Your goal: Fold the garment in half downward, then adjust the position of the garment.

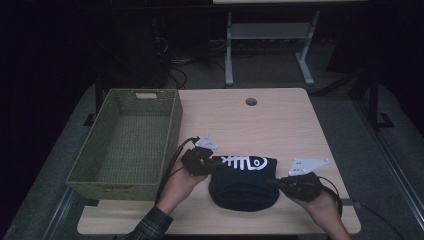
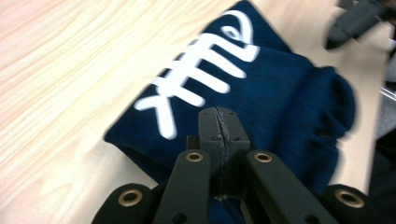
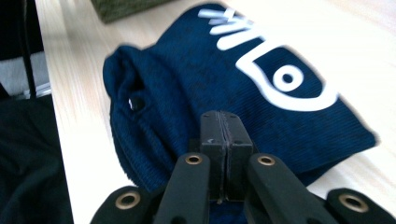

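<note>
A dark blue knit hat [image 1: 245,182] with a white fish-skeleton design lies on the wooden table [image 1: 260,120] near its front edge. My left gripper [image 1: 216,167] is at the hat's left side. In the left gripper view its jaws [image 2: 218,114] are pressed together over the hat [image 2: 280,93], with no cloth visible between the pads. My right gripper [image 1: 274,182] is at the hat's right side. Its jaws [image 3: 220,116] are likewise pressed together above the hat [image 3: 210,70]. The right gripper's black tip [image 2: 355,21] also shows far off in the left gripper view.
A green woven basket [image 1: 172,130] stands empty on the table's left part, close to my left hand; its corner [image 3: 121,9] appears in the right gripper view. A cable hole [image 1: 251,101] sits at the table's far middle. Desk legs stand beyond the far edge.
</note>
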Demonstrator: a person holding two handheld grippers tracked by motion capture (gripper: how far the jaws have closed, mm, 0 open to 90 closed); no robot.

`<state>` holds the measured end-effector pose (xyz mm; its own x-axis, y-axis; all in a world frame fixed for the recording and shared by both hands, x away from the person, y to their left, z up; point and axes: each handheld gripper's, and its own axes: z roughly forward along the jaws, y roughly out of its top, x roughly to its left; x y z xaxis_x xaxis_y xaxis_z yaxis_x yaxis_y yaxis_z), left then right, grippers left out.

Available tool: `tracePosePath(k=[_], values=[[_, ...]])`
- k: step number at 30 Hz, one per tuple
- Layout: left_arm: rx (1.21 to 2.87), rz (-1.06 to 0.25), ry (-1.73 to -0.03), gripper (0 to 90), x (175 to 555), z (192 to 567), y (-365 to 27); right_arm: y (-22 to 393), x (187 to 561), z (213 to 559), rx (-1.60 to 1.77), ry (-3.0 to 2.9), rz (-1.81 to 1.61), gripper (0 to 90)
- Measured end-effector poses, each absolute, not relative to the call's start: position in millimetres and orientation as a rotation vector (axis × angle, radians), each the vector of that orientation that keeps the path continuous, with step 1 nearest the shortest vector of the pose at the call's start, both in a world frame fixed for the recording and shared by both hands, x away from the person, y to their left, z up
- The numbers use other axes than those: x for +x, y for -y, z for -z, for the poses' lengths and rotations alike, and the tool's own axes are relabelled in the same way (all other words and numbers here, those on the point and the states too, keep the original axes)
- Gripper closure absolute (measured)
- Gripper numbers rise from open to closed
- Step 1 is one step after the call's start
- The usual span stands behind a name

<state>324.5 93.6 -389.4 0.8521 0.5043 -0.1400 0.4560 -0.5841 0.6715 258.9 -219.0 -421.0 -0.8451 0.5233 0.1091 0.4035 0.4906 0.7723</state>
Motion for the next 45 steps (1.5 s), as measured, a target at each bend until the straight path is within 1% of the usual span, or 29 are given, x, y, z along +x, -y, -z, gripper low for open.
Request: tracePosePath(k=[4,6,15,22,26,28,30,33,34,35,36,37,39,41,43,44,45], values=[[2.295,-0.09,-0.729,89.6,338.5,400.9,-84.3,215.8,256.2,430.5,0.814,-2.627,-1.267,89.4],[2.332,-0.088,-0.732,89.0,348.1,411.4,-77.6,212.9,254.4,439.7,0.809,-2.663,-1.248,89.7],[2.369,-0.059,-0.747,89.9,366.6,437.0,-61.0,193.4,247.5,455.4,0.769,-2.738,-1.211,89.9],[2.396,-0.065,-0.714,90.0,374.4,445.2,-50.6,176.5,243.0,460.6,0.712,-2.759,-1.186,90.0],[2.408,-0.077,-0.693,89.9,373.9,442.0,-50.1,174.0,243.2,461.3,0.695,-2.757,-1.183,89.9],[2.38,-0.062,-0.71,88.4,372.3,438.0,-52.9,175.0,242.3,459.8,0.694,-2.753,-1.186,89.6],[2.373,-0.052,-0.704,83.6,370.2,432.6,-56.0,177.1,241.1,457.1,0.701,-2.725,-1.196,82.9],[2.344,-0.058,-0.711,77.4,363.9,424.3,-59.1,182.4,239.3,451.8,0.702,-2.675,-1.234,75.1],[2.337,-0.059,-0.714,71.9,361.9,421.7,-60.7,186.1,238.6,447.5,0.706,-2.643,-1.242,69.8],[2.329,-0.059,-0.719,71.9,359.8,419.0,-62.3,186.1,238.6,447.5,0.706,-2.643,-1.242,69.8],[2.334,-0.06,-0.716,64.7,358.5,416.4,-65.0,190.3,238.4,444.0,0.729,-2.603,-1.256,63.6],[2.329,-0.054,-0.729,64.7,356.8,414.0,-67.5,190.3,238.4,444.0,0.729,-2.603,-1.256,63.6],[2.314,-0.052,-0.746,57.7,353.4,410.7,-73.4,195.4,239.4,441.2,0.76,-2.569,-1.253,55.9],[2.314,-0.048,-0.755,53.4,350.7,409.2,-79.3,200.7,240.2,439.1,0.802,-2.538,-1.246,49.0],[2.322,-0.048,-0.754,48.9,348.4,408.6,-85.1,206.4,241.7,438.0,0.823,-2.509,-1.235,43.9],[2.312,-0.048,-0.763,44.8,346.6,409.0,-90.1,211.9,242.8,437.2,0.844,-2.476,-1.225,39.0],[2.312,-0.048,-0.763,42.6,346.6,409.0,-90.1,211.9,242.8,437.2,0.844,-2.476,-1.225,39.0]])
